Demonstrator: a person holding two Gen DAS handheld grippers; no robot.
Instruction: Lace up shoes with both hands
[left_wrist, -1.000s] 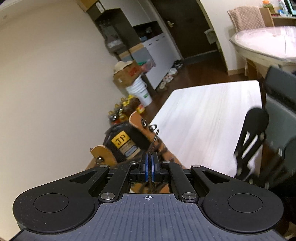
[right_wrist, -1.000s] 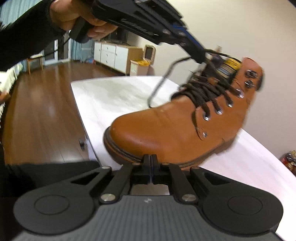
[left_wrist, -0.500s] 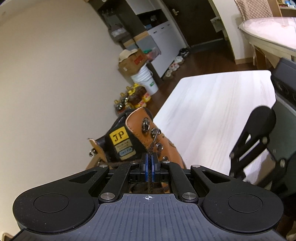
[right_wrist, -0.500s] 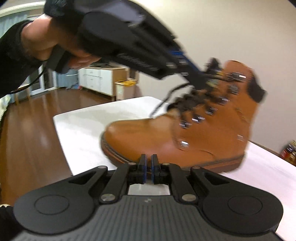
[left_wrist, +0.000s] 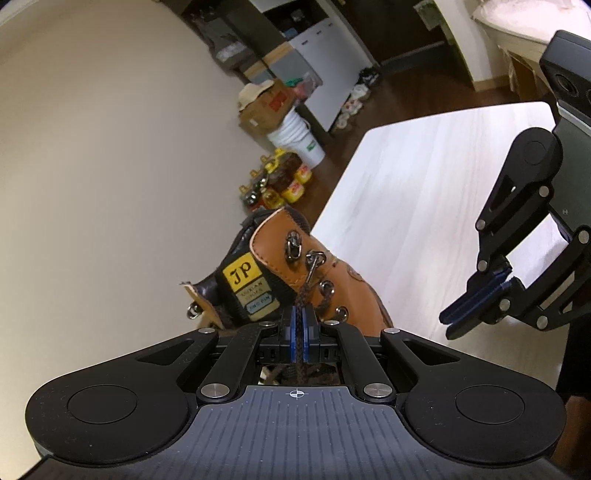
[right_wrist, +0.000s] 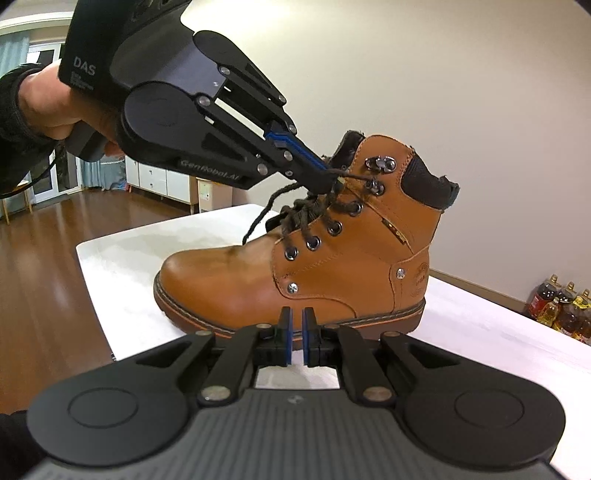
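Observation:
A tan leather boot (right_wrist: 332, 266) stands on the white table (right_wrist: 122, 258), toe to the left in the right wrist view. Its dark brown lace (right_wrist: 266, 214) runs through the eyelets, with a loose end hanging over the toe side. My left gripper (right_wrist: 328, 181), held by a hand (right_wrist: 48, 103), is shut on the lace beside the upper hooks. In the left wrist view the lace (left_wrist: 301, 299) runs between that gripper (left_wrist: 297, 314), below the boot's collar (left_wrist: 280, 258). My right gripper (right_wrist: 295, 317) hovers at the boot's side, a narrow gap between its pads, holding nothing; it also shows as the right gripper (left_wrist: 452, 325).
Oil bottles (left_wrist: 275, 184) stand on the floor by the wall past the table (left_wrist: 424, 177), with a white bucket (left_wrist: 295, 140) and cardboard box (left_wrist: 264, 107) behind. Bottles (right_wrist: 565, 314) show again at right. A white cabinet (right_wrist: 159, 181) stands across the wood floor.
The right gripper's pads have parted a little and it has swung round, so the boot now shows side-on. The left gripper kept the lace and shifted slightly over the boot's collar.

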